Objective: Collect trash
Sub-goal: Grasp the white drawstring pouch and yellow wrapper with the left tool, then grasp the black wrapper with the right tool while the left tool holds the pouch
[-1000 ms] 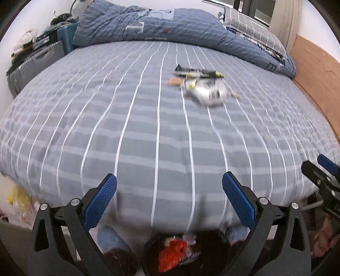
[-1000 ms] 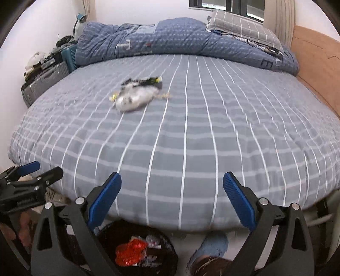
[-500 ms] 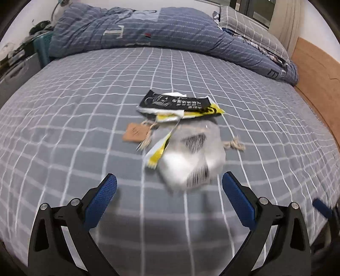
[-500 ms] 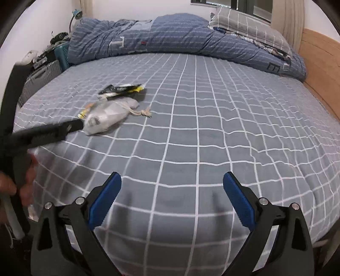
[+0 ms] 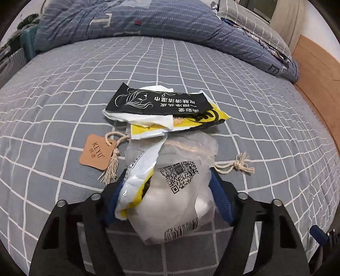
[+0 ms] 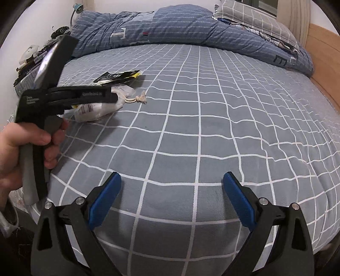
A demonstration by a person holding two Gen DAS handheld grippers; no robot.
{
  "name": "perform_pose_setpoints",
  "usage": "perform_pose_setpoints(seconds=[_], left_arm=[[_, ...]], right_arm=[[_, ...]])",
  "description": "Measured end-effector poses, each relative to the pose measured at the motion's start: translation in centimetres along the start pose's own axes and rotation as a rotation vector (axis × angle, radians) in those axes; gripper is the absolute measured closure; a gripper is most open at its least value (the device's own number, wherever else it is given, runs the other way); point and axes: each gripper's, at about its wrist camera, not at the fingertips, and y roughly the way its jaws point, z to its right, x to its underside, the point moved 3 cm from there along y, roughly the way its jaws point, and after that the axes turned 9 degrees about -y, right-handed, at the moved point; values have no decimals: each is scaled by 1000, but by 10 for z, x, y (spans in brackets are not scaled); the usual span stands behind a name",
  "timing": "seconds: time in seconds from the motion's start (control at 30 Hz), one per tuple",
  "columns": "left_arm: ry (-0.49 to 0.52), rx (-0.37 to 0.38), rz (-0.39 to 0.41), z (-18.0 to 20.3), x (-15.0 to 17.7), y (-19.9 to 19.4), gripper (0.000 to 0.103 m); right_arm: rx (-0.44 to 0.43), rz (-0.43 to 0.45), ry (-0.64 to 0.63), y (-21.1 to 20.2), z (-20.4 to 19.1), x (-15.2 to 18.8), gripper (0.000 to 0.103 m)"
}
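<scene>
A small heap of trash lies on the grey checked bed (image 5: 63, 106). In it are a black wrapper (image 5: 157, 102), a yellow wrapper (image 5: 191, 121), a brown tag (image 5: 96, 151) on a string, and a white plastic bag (image 5: 176, 203) printed with codes. My left gripper (image 5: 167, 180) straddles the near end of the bag. Its jaws are closing and the blue pads touch the bag's sides. In the right wrist view the same gripper (image 6: 112, 97) reaches over the bag (image 6: 93, 109) from the left, held by a hand (image 6: 12, 148). My right gripper (image 6: 172, 178) is open over bare bedding with nothing between its fingers.
A rumpled blue quilt (image 5: 148, 21) and a checked pillow (image 6: 255, 17) lie across the head of the bed. A wooden board (image 5: 318, 74) runs along the right side. Clutter and boxes (image 6: 31, 55) stand by the wall at the left.
My left gripper has travelled from the bed's edge up to the trash heap and its jaws have narrowed around the white bag. My right gripper moved forward over the bed; the bin dropped out of view.
</scene>
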Motion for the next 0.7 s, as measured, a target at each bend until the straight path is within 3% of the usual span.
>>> perform_pose_setpoints(seconds=[0.13, 0.47, 0.7], left_arm=[[8, 43, -24, -4, 7, -19, 47], [-24, 97, 26, -67, 39, -112, 47], [32, 126, -48, -101, 44, -136, 46]], right_arm=[[3, 1, 15, -2, 2, 0, 11], [-2, 37, -6, -17, -10, -27, 11], [-35, 59, -58, -14, -42, -71, 11]])
